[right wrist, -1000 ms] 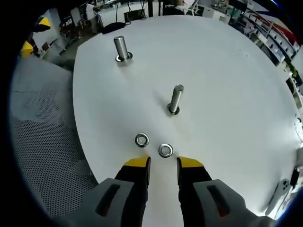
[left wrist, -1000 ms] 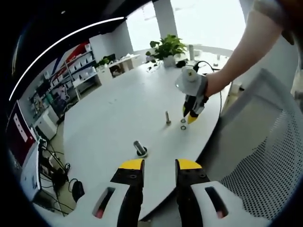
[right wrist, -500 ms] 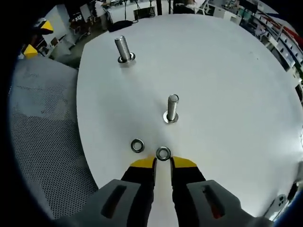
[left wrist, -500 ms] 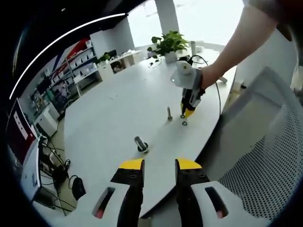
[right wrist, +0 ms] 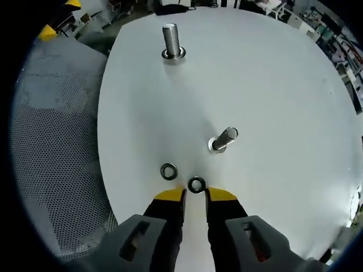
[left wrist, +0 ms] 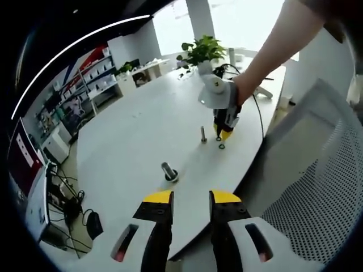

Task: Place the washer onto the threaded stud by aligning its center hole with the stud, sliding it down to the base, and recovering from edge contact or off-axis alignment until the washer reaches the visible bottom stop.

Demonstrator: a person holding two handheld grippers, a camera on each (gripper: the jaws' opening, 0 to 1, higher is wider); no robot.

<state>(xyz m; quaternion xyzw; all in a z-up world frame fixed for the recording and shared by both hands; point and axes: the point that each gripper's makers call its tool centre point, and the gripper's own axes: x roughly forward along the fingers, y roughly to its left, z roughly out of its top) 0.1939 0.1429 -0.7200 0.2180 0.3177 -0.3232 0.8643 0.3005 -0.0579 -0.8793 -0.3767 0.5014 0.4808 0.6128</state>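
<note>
- Narrowly parted is how the jaws of the right gripper (right wrist: 194, 195) are seen in the right gripper view, with a slim gap between the yellow tips and nothing pinched in it.
- One washer (right wrist: 197, 184) is found flat on the white table (right wrist: 272, 85), just ahead of that gap and all but touching the tips; whether contact is made cannot be told.
- A second washer (right wrist: 168, 170) is seen just beside the first, off to the left of the left tip.
- Beyond the washers, a slim threaded stud (right wrist: 224, 139) is seen standing near them, its long axis appearing to lean up and to the right in this tilted view.
- Farther off, a thicker stud (right wrist: 172, 41) is seen well apart, near the table's far edge.
- In the left gripper view, the left gripper (left wrist: 190, 196) is held back over the table edge with its jaws spread and nothing between them, beside a mesh chair (left wrist: 317, 187).
- From that view the right gripper (left wrist: 223, 134) is shown tip-down at the washers (left wrist: 220, 146), with a hand (left wrist: 241, 93) on it.
- The right gripper is judged the nearer one by far: the washer lies straight ahead of its jaws, and the slim stud lies beyond and to the right.
- The pick is judged not yet made; the washer must be pinched before its hole can be brought over the stud's axis.
</note>
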